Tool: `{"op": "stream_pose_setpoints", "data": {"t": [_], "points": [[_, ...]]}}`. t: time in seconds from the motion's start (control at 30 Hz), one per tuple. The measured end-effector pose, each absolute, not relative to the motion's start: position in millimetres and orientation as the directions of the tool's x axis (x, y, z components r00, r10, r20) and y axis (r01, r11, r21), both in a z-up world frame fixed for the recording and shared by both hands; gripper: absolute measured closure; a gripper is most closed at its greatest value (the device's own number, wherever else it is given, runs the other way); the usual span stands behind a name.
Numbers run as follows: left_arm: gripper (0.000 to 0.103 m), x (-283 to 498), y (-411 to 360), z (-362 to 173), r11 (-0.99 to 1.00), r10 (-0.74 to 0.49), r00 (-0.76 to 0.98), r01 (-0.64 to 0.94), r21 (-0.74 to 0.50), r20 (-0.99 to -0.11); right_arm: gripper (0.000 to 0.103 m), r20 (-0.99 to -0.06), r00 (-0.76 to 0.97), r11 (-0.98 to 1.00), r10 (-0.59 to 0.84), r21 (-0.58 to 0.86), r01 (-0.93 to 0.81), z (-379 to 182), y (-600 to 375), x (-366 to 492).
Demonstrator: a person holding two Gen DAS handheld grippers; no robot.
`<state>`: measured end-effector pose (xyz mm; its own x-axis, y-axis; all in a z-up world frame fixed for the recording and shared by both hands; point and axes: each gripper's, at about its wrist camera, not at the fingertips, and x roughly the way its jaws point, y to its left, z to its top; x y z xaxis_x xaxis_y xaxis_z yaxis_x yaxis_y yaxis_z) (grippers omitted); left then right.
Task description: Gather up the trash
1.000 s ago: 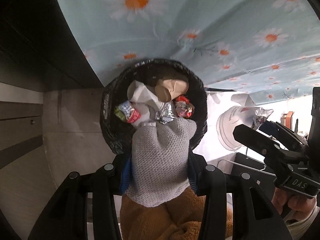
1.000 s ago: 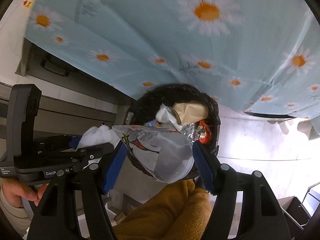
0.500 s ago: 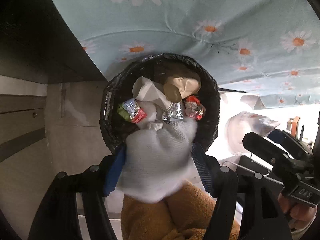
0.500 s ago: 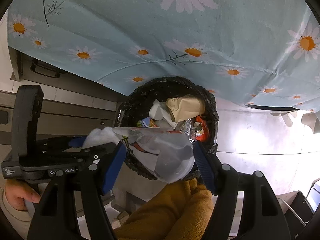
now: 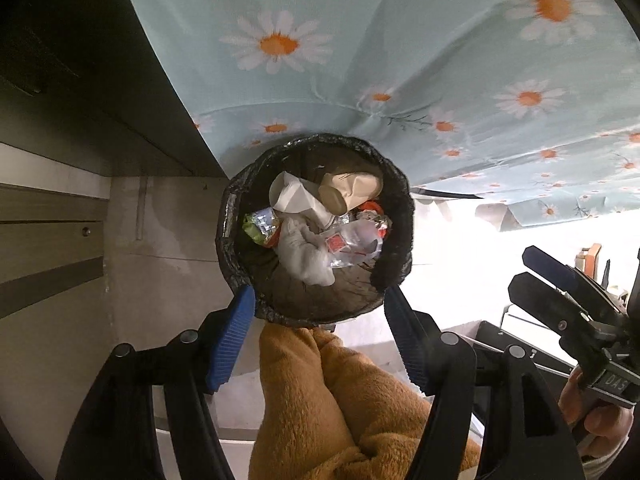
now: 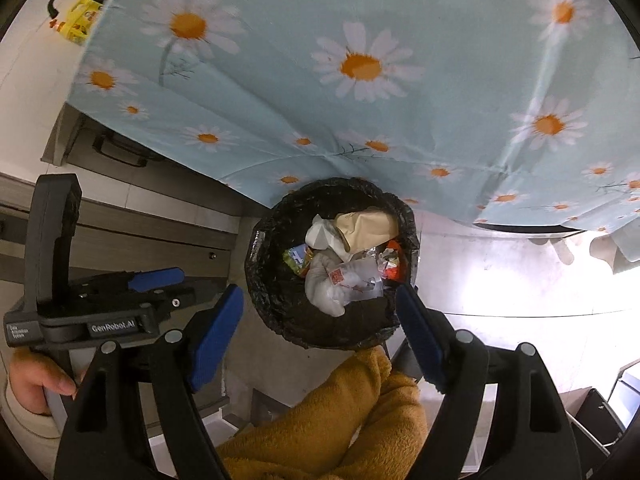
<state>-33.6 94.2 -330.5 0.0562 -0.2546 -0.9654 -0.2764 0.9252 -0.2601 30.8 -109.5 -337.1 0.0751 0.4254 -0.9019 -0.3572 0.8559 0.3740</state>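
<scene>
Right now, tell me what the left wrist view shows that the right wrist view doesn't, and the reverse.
Only the left wrist view: the left tongs seen head-on, open and empty, and the dark cabinet at upper left.

Only the right wrist view: the right tongs seen head-on, open and empty, a yellow packet by the tablecloth's far corner, and a dark handle under the cloth.

Both: the black-lined bin, the white cloth and clear wrapper lying inside, and the daisy tablecloth.

Both wrist views near, facing steeply down, sharing the black-lined bin point(image 5: 312, 312) point(image 6: 280, 304)
</scene>
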Motion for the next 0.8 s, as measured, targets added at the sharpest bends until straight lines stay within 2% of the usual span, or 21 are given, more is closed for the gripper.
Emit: {"op": "stream_pose_setpoints", "data": {"t": [0.33,0.47,0.5,0.53,0.57,0.8], "points": [[0.038,-49.3,80.8,-255.9,0.936,-0.229,0.157,-0.235,-0.261,-0.961,0.025,-0.875,0.174,0.849,0.451,0.361,-0.386,-268.2,-136.4,-0.4],[0.038,-56.2,72.0,-219.9,0.943,-0.206,0.225,-0.212,-0.255,-0.952,0.021,-0.859,0.243,0.854,0.451,0.337,-0.396,-233.8,-150.5,-12.0],[0.037,-58.1,68.8,-209.8,0.946,-0.203,0.241,-0.204,-0.253,-0.949,0.021,-0.853,0.259,0.855,0.453,0.333,-0.397,-224.6,-154.8,-13.6],[0.03,-60.3,65.4,-198.4,0.948,-0.197,0.264,-0.193,-0.252,-0.944,0.021,-0.85,0.273,0.859,0.45,0.327,-0.395,-216.4,-158.0,-14.9],[0.028,-61.9,63.0,-189.9,0.951,-0.191,0.281,-0.186,-0.249,-0.94,0.021,-0.841,0.289,0.858,0.457,0.331,-0.393,-205.8,-162.6,-16.5],[0.028,-72.4,44.4,-126.1,0.96,-0.171,0.391,-0.138,-0.242,-0.904,0.016,-0.783,0.384,0.845,0.49,0.319,-0.429,-146.6,-180.8,-26.9]]}}
